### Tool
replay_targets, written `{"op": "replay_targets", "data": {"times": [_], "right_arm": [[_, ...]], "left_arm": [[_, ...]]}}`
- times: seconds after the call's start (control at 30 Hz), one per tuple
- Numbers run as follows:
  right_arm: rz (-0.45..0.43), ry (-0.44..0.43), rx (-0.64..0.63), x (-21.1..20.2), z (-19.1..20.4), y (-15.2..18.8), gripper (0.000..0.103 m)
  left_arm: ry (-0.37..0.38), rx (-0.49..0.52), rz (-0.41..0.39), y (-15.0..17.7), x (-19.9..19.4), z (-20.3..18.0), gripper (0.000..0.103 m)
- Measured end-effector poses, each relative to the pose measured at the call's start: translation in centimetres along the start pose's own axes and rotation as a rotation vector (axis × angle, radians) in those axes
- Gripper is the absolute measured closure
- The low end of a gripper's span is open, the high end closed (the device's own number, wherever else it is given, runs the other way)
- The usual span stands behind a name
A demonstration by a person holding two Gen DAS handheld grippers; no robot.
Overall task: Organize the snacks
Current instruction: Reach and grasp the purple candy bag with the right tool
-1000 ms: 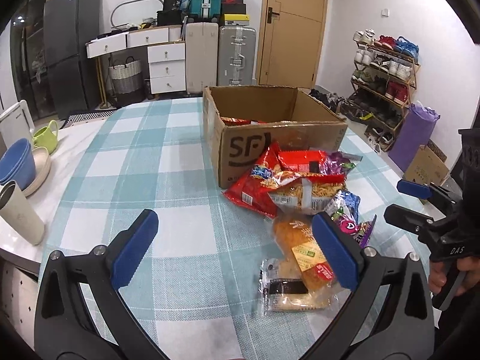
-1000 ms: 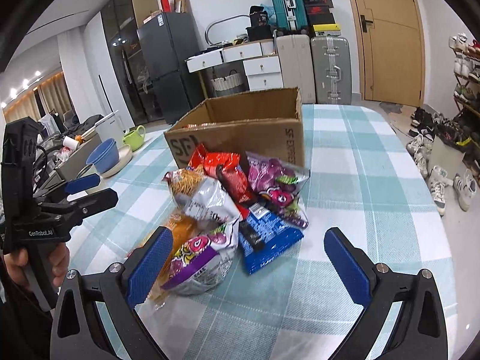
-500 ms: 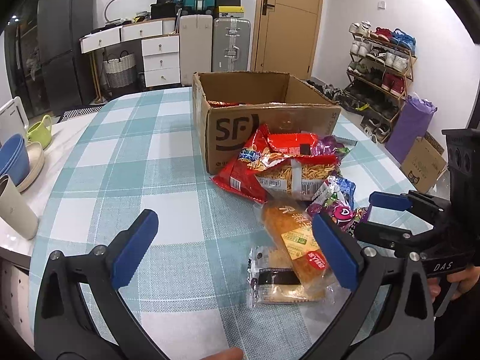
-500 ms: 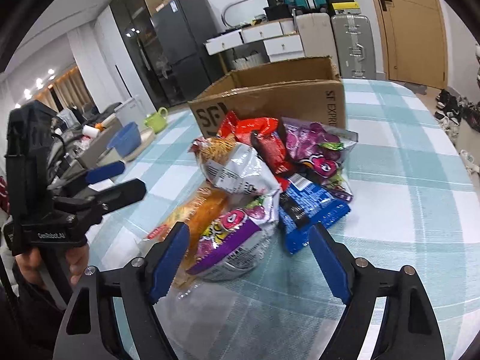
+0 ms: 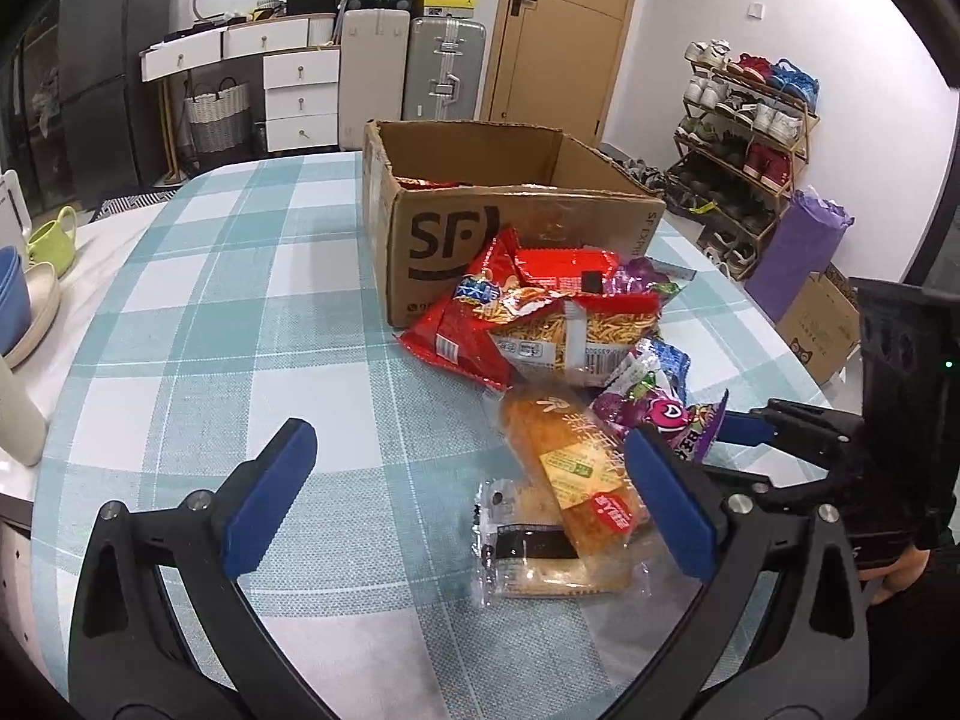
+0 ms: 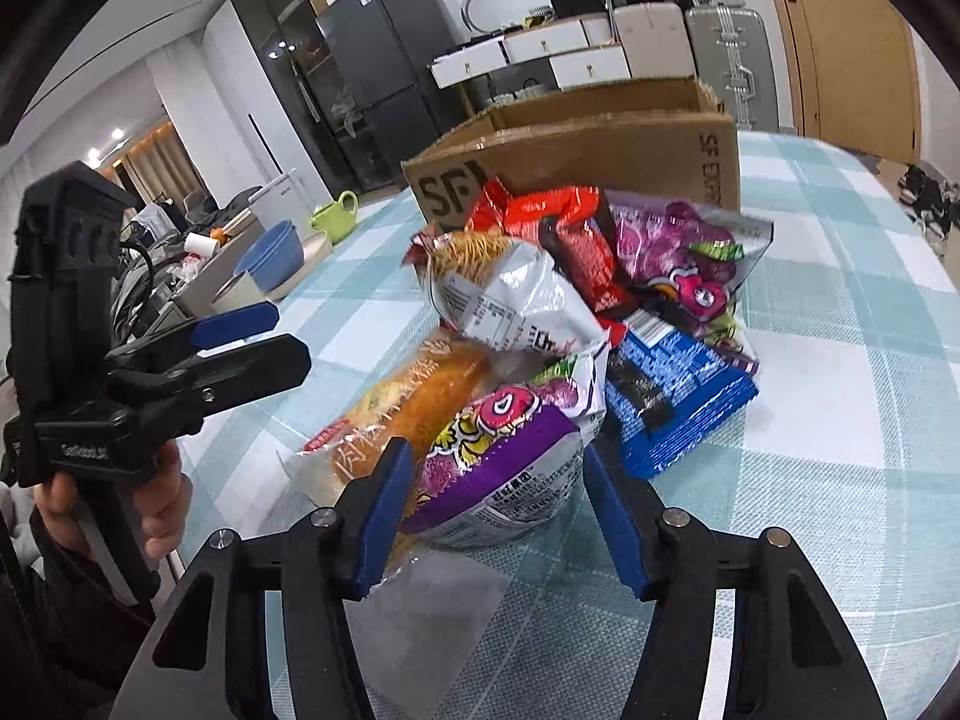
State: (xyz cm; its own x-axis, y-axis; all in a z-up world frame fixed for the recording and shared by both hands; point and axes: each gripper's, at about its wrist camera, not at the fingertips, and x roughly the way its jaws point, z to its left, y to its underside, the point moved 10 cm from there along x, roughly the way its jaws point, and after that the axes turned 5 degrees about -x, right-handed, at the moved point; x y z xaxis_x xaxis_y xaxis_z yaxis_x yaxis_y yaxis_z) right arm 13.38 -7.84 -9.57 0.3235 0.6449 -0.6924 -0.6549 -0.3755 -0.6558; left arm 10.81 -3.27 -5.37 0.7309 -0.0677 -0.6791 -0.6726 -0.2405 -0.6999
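Your right gripper (image 6: 492, 504) closes around a purple bag (image 6: 498, 468) at the near edge of the snack pile (image 6: 576, 312), low centre of the right wrist view; the bag sits between the two blue pads, the left one apparently just touching its edge and the right one still apart from it, so the grip looks unfinished. Your left gripper (image 5: 468, 498) hangs wide open and empty over the checked tablecloth (image 5: 198, 324) at the bottom of the left wrist view, its right pad in front of a bread pack (image 5: 564, 468) and touching nothing that you can make out. The box (image 5: 510, 228) stands open behind the pile, upper centre of both views, with at least one red packet already inside. The step in hand appears to be the pick of one snack for the box, and most of the pile is still out on the table. The next move calls for you to finish the squeeze until the crinkly film is firmly pinched, then lift clear of the silver bag (image 6: 516, 306) that leans just behind it. The purple bag overlaps the bread pack on its left, so a slow lift should keep neighbours from dragging along.
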Motion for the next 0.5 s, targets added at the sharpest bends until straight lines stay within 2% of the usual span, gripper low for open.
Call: {"op": "replay_targets", "data": {"times": [0.4, 0.47, 0.5], "right_arm": [[0.006, -0.028, 0.042, 0.56, -0.29, 0.25, 0.045], [0.000, -0.032, 0.043, 0.54, -0.26, 0.19, 0.047], [-0.006, -0.026, 0.042, 0.44, -0.31, 0.20, 0.056]], "left_arm": [[0.009, 0.025, 0.016, 0.70, 0.74, -0.57, 0.001], [0.020, 0.017, 0.019, 0.82, 0.89, -0.51, 0.002], [0.024, 0.012, 0.022, 0.87, 0.97, -0.49, 0.004]]}}
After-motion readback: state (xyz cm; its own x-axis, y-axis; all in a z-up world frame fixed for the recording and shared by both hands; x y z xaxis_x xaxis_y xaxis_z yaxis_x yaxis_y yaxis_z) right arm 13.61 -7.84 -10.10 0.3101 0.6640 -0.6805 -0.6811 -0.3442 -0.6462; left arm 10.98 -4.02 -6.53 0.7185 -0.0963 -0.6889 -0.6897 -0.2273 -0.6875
